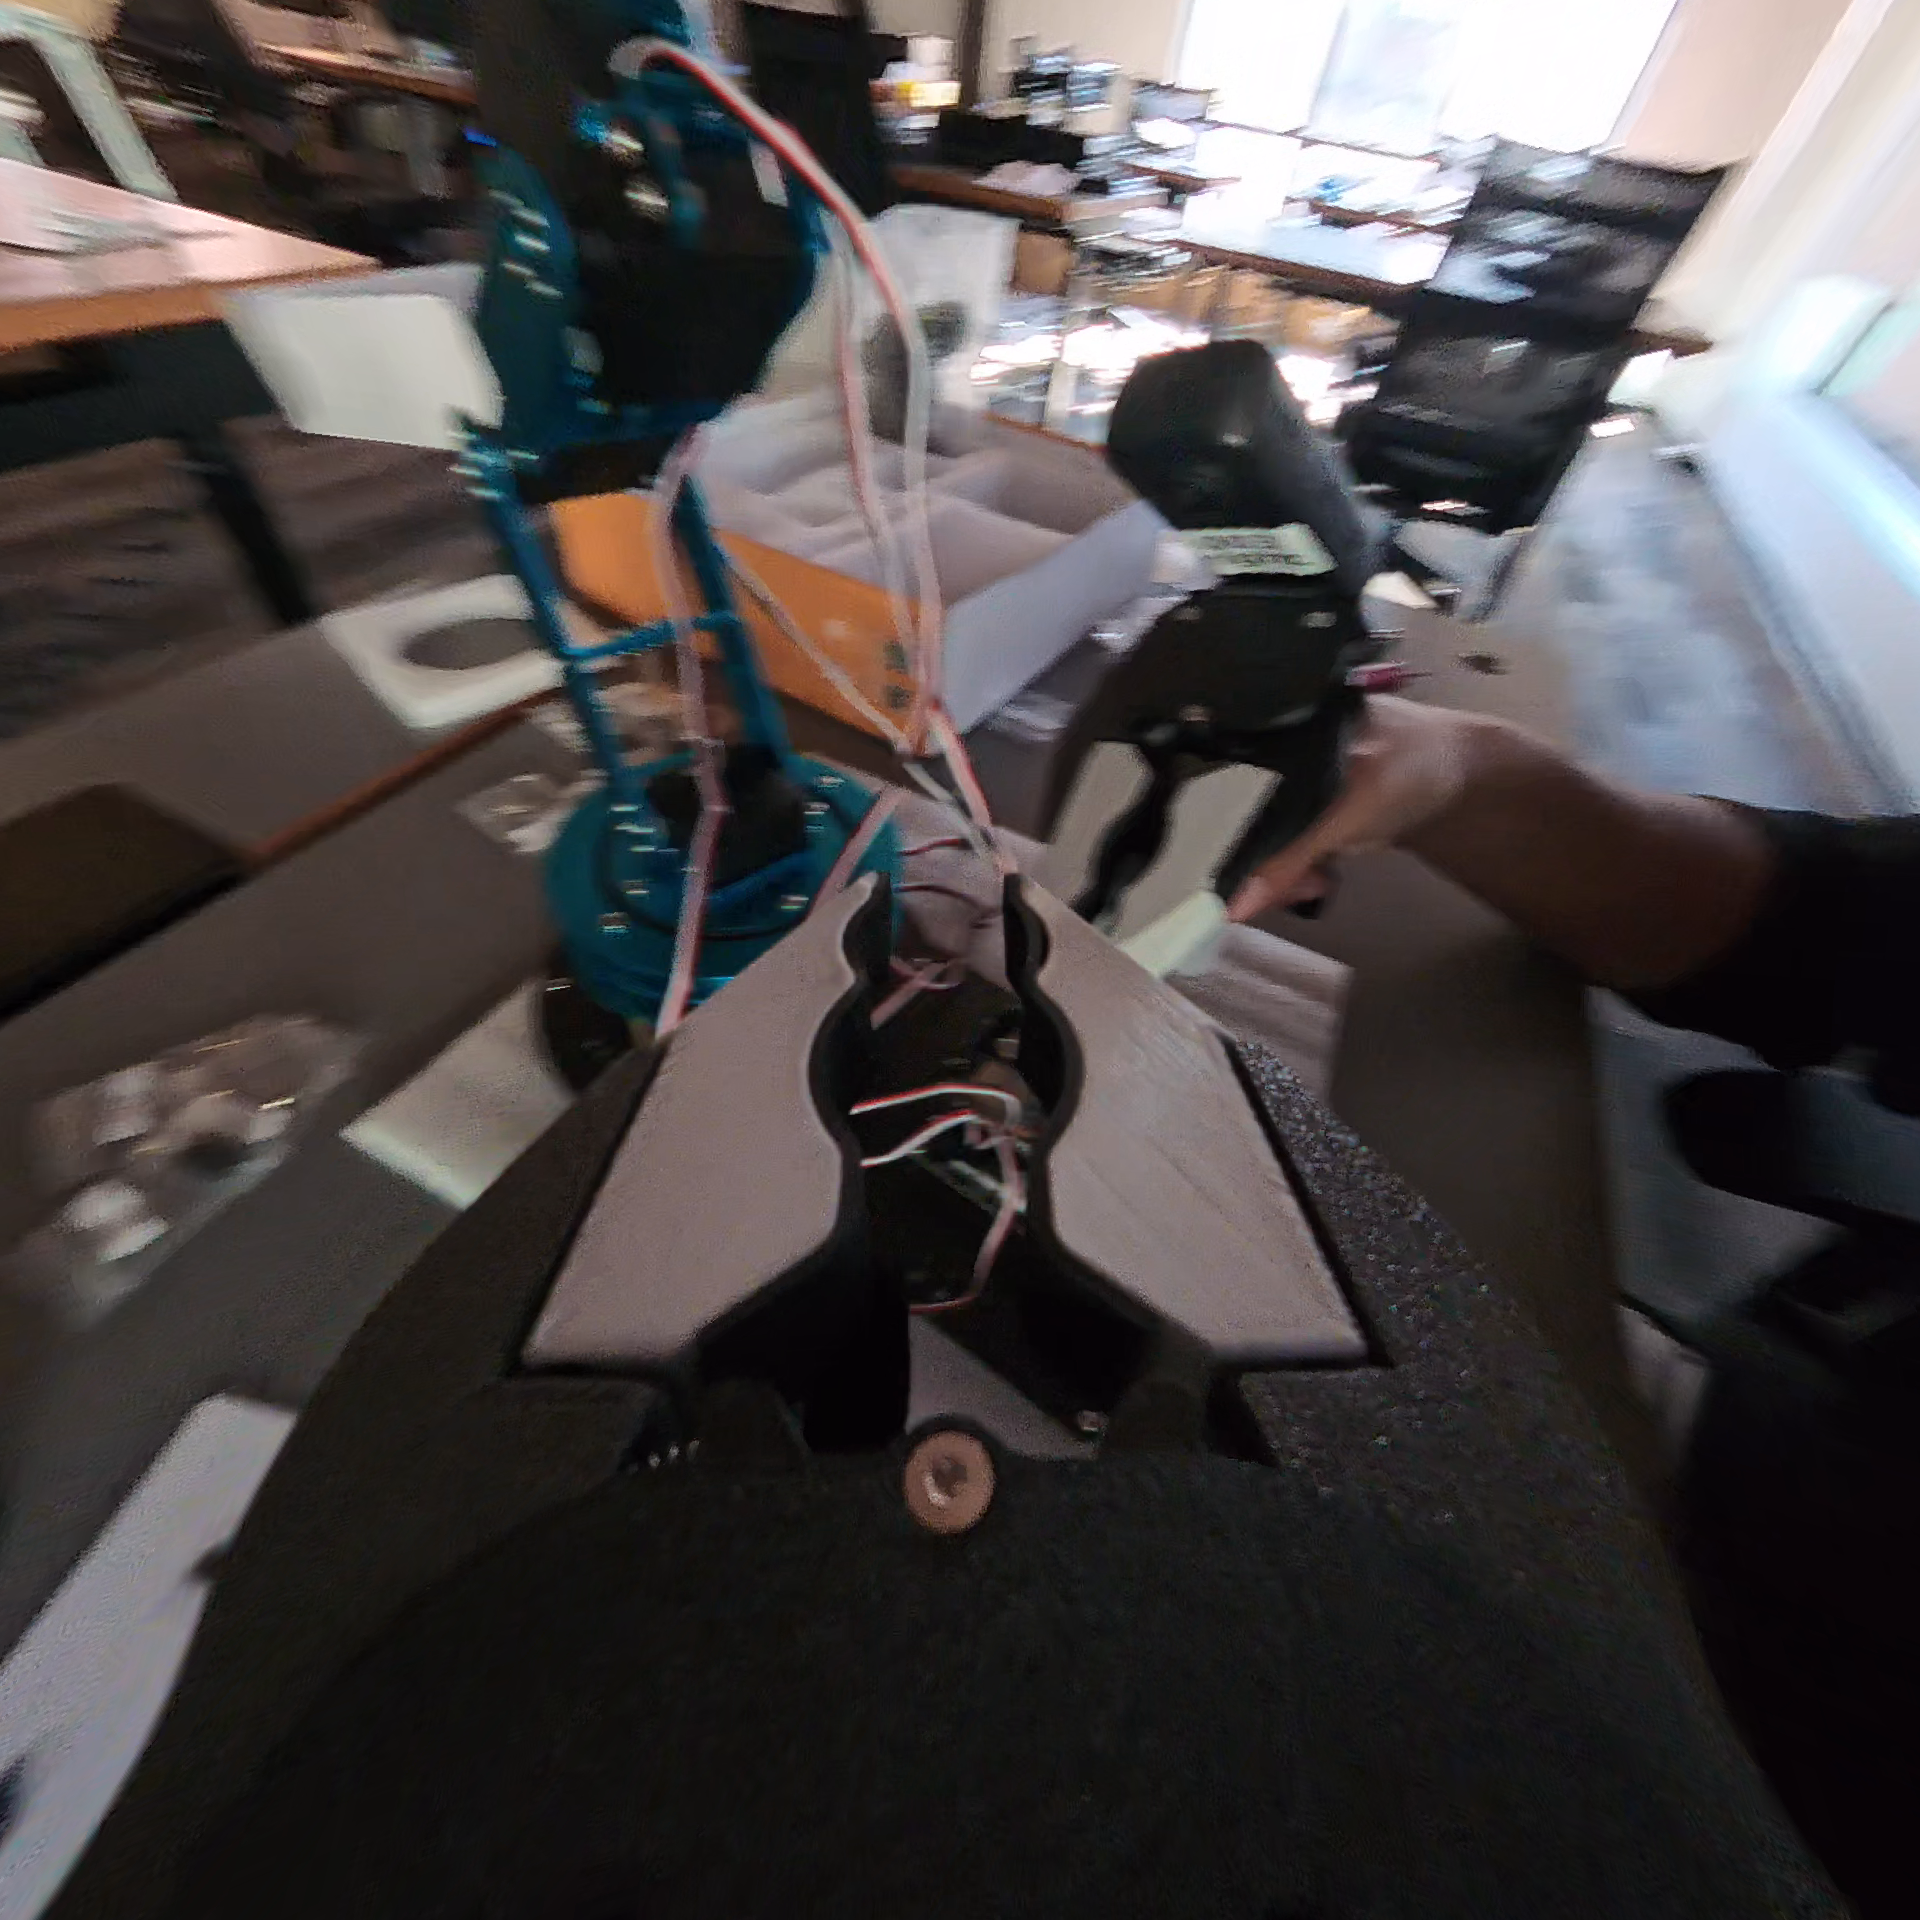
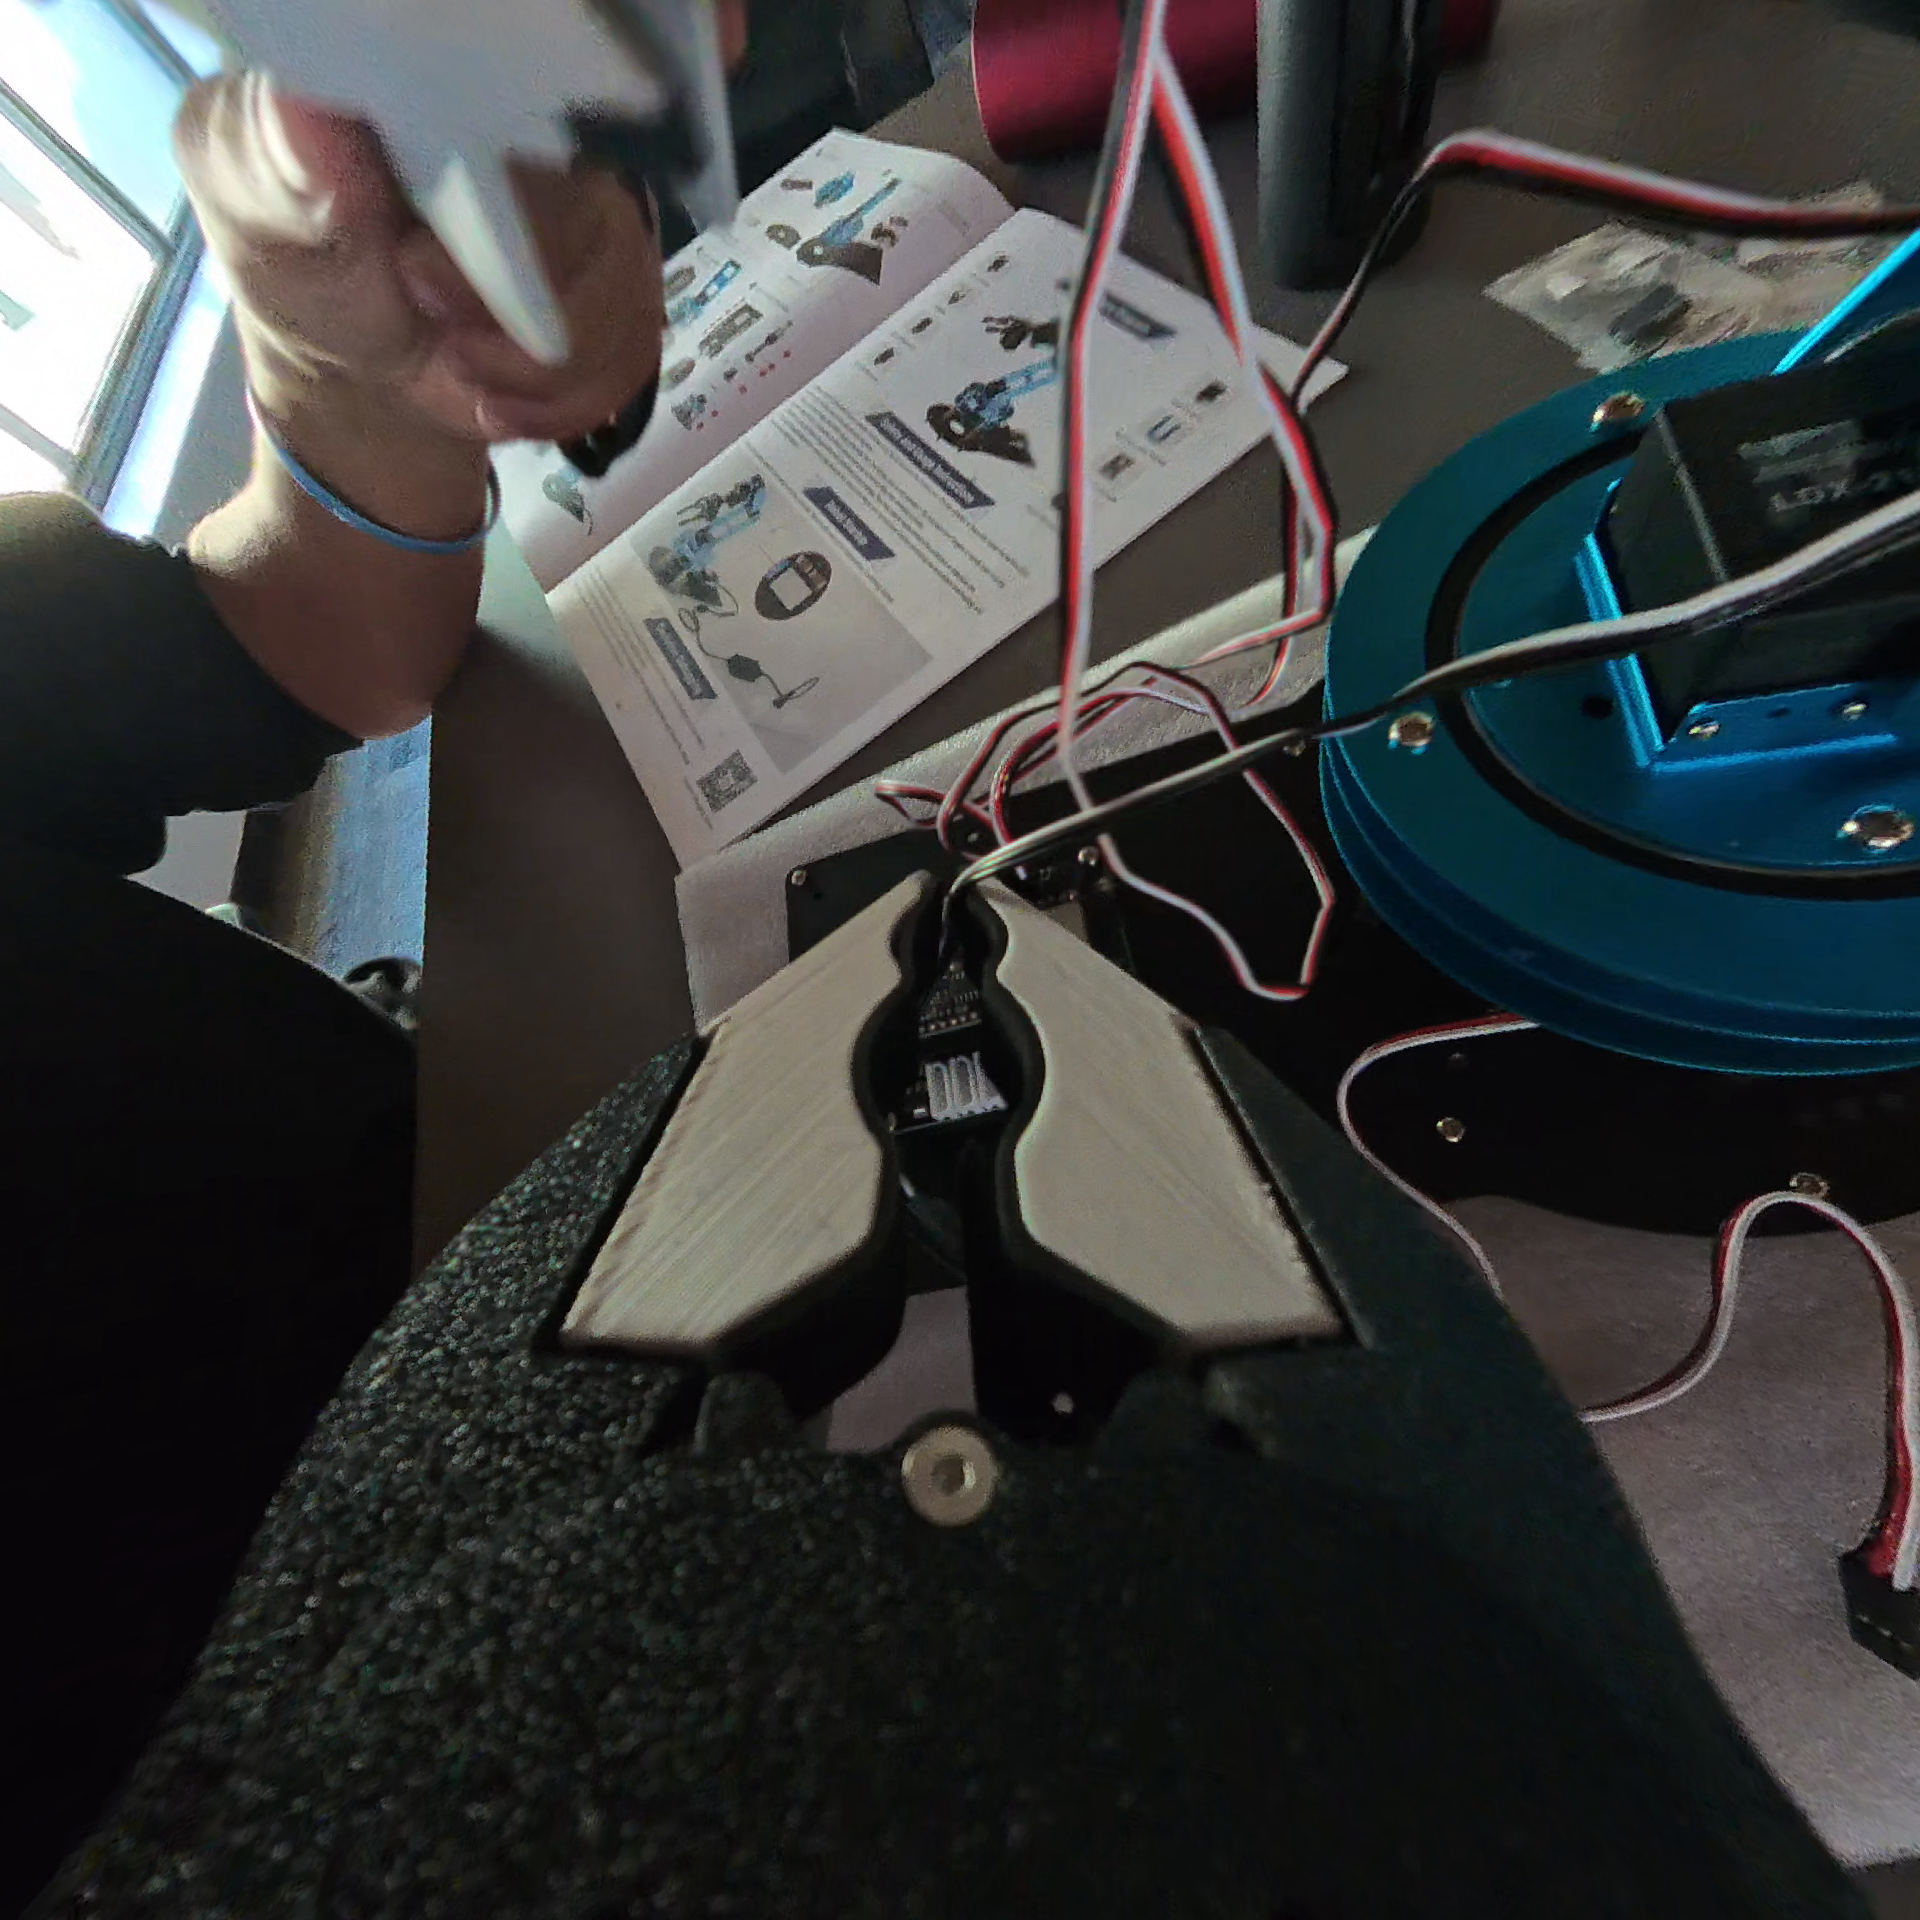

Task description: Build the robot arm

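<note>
A blue metal robot-arm kit point(image 1: 644, 416) stands on its round blue base point(image 1: 717, 873), just ahead and left of my left gripper point(image 1: 943, 888). That gripper is open, with loose red, white and black servo wires point(image 1: 935, 1122) lying in the gap between its fingers. My right gripper point(image 2: 954, 891) is shut on a black-and-white servo cable point(image 2: 1247, 743) that runs from the black servo point(image 2: 1766, 540) on the blue base point(image 2: 1558, 883). A small circuit board point(image 2: 951, 1049) shows under its fingers. The right gripper's black body point(image 1: 1236, 623) also shows in the left wrist view.
An open instruction booklet point(image 2: 883, 499) lies beyond the right gripper. A black base plate point(image 2: 1558, 1122) sits under the blue base. A loose plug on a cable point(image 2: 1881, 1631) lies at the right. Hands point(image 2: 395, 312) point(image 1: 1538, 831) hold the grippers. A red cylinder point(image 2: 1070, 73) stands behind. My hands' fingertips stand some 10 centimetres from each other.
</note>
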Demonstrator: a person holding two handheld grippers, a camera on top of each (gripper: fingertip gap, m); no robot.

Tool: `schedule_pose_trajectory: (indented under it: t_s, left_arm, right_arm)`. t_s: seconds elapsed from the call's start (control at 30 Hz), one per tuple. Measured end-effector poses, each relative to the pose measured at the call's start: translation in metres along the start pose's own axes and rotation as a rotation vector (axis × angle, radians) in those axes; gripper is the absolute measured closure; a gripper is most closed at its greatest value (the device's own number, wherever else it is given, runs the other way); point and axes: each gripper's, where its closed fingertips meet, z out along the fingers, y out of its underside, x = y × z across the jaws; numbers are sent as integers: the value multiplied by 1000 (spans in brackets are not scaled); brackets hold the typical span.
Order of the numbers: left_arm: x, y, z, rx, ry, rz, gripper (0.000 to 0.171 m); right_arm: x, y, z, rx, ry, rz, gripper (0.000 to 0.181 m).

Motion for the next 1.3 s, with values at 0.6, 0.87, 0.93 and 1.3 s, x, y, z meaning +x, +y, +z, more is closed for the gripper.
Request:
schedule_pose_trajectory:
  t_s: [0.6, 0.87, 0.93, 1.3]
  left_arm:
    - [6, 7, 75, 20, 141, -299, 160]
    - [-66, 6, 30, 99, -247, -86, 171]
    - [-67, 4, 17, 157, -257, -56, 171]
    - [-54, 8, 25, 167, -223, -64, 171]
  right_arm:
    - [-10, -21, 0, 177, -23, -6, 181]
    - [10, -30, -17, 255, 38, 30, 181]
    - [20, -32, -22, 285, 68, 66, 181]
    - [60, -24, -35, 310, 185, 211, 181]
